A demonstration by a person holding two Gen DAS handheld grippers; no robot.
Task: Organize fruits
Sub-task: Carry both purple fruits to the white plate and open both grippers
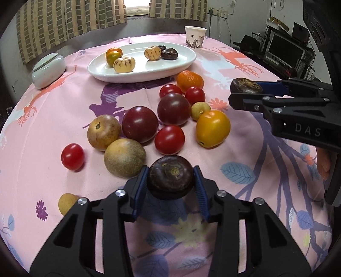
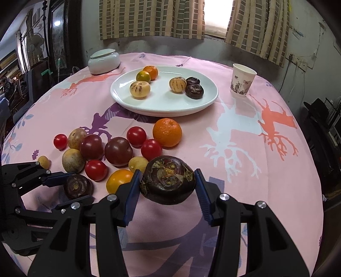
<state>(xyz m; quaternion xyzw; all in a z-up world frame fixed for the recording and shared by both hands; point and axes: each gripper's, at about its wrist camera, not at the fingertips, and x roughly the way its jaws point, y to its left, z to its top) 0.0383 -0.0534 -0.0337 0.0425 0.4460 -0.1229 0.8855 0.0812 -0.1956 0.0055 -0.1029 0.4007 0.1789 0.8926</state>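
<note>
Dark water chestnut (image 1: pixel 171 179) clamped between left claw (image 1: pixel 171 187) pads.

You are in a lived-in home room: checked curtains (image 2: pixel 153 19) at a window, a pink patterned tablecloth (image 2: pixel 245 149), cluttered shelves (image 1: pixel 285 49).

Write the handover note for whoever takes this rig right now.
Left gripper: jaws shut on a dark water chestnut.
Right gripper: jaws shut on a second water chestnut.
White plate: holds six pieces, among them two more chestnuts at its right.
Left to do: set both held chestnuts on the plate, probably beside those; then clear the loose fruit pile from the pink cloth.
</note>
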